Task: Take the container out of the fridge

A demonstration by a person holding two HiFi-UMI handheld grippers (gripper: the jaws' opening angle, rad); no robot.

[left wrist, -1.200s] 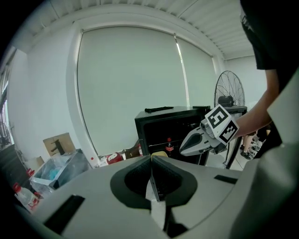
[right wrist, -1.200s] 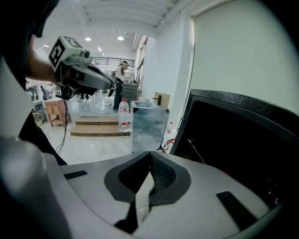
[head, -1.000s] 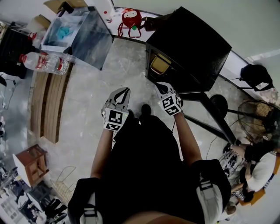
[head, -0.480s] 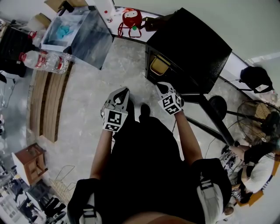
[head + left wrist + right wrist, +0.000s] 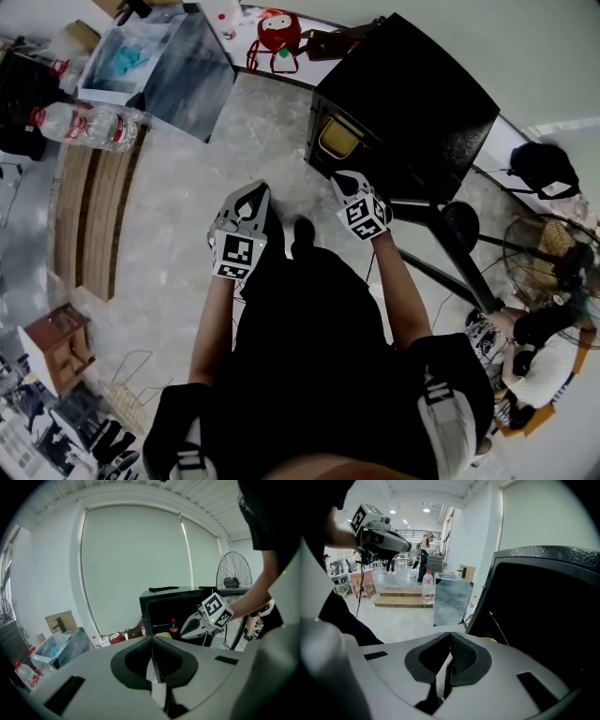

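Left gripper (image 5: 255,195) clenched, empty, over the floor; yellow container (image 5: 339,140) sits inside the black fridge (image 5: 412,84); right gripper (image 5: 345,180) clenched, empty, near its front. Risk: shut jaws could shove the container deeper or knock the bottle (image 5: 174,626)

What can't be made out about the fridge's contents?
Head view: the top of the fridge hides its inside; only the front of the yellow container shows.
Left gripper view: the left gripper covers the container's lower part; the bottle is too small to read.
Right gripper view: the interior is too dark; the right gripper hides most of the container.
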